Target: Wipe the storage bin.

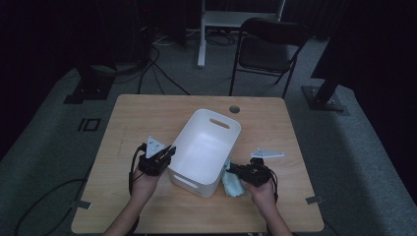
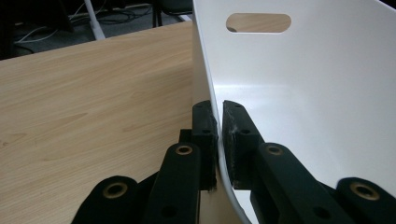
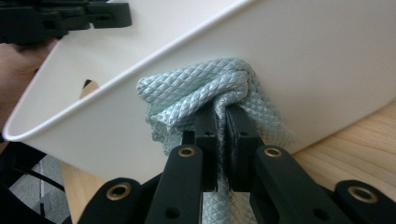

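Wiping job on a white plastic tub (image 1: 206, 147) sitting mid-tabletop (image 1: 142, 118), tilted a bit, cut-out handle on the far end. Looks like mid-wipe: cloth is on the tub's outer right wall, near the person's end. Inside looks clean and empty; can't tell how much of the outside is covered yet, so likely the remaining outer wall and far end are still to do.

Left tongs (image 1: 167, 153) closed narrow on the tub's left wall, one jaw outside, one inside, pads pinching the thin rim (image 2: 215, 135); judging it steadies the tub.

Right tongs (image 1: 235, 169) closed tight on a pale blue-green quilted cloth (image 1: 232, 183), bunched up; in the right gripper view the wad (image 3: 210, 88) is pressed against the tub's outer side (image 3: 317, 60), just above the tabletop. Jaws nearly together with fabric squeezed between.

Both hands low at the near edge, either side of the tub.
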Available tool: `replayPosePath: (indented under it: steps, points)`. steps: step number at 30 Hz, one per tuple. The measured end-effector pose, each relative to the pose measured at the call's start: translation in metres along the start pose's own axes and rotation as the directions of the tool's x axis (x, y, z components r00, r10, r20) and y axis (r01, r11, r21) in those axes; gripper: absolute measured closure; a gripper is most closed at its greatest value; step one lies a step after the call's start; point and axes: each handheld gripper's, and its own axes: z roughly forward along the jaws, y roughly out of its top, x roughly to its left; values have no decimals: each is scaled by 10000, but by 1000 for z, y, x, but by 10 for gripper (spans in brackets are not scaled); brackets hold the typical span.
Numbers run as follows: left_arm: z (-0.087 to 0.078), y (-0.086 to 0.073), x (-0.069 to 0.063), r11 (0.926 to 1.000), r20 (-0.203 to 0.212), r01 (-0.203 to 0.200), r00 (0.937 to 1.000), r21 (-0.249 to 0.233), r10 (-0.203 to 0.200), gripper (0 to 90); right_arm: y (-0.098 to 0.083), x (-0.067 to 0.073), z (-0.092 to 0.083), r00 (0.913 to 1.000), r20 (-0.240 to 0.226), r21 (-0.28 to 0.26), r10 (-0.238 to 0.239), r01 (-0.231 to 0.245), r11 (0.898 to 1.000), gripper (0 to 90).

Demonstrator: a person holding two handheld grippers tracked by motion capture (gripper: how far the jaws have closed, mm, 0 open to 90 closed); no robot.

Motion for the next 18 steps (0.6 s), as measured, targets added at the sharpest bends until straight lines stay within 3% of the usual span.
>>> replayPosePath:
  steps: [18]
  points:
    - [0,0,-2,10000,-117,54,9999,-8,-54,845,-11,-20,15,9983,332,653,483,-504,9966,849]
